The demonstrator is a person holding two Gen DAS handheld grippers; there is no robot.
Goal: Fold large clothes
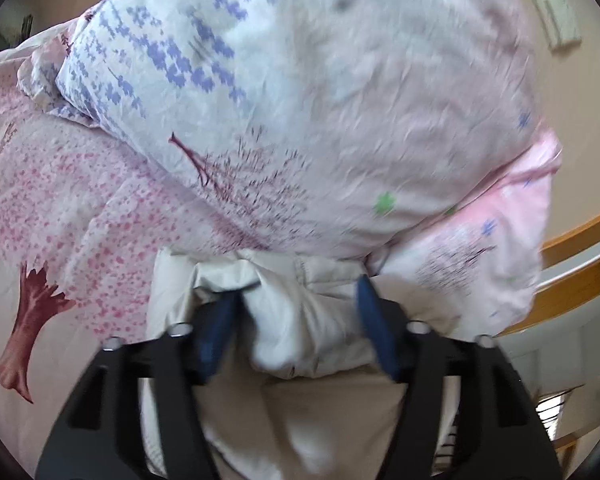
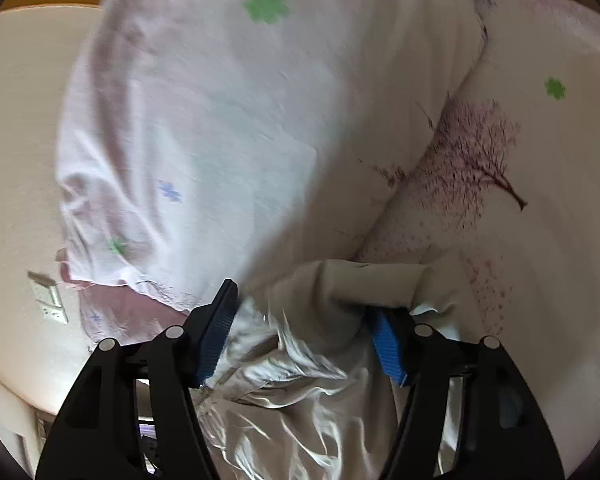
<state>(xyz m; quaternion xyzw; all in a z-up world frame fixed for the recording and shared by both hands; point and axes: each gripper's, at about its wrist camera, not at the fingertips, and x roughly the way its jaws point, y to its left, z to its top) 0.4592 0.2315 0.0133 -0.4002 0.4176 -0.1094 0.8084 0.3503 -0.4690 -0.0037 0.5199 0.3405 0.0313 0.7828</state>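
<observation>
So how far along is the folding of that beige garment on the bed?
Done: the beige garment lies bunched against the pillow on the floral bedding, with a turned-over edge in the right view. In hand: both left gripper and right gripper have open jaws with cloth between them, unpinched. Left: it looks crumpled, so smoothing and more folds probably remain.

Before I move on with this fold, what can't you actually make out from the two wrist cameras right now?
- Left wrist view: the beige garment runs off the bottom edge behind the left gripper; its type and full shape are unclear.
- Right wrist view: whether the right gripper fingers touch the cloth; blur hides it.
- Both views: the pillow blocks everything beyond it.
- The surface under the flowered sheet is covered.
</observation>
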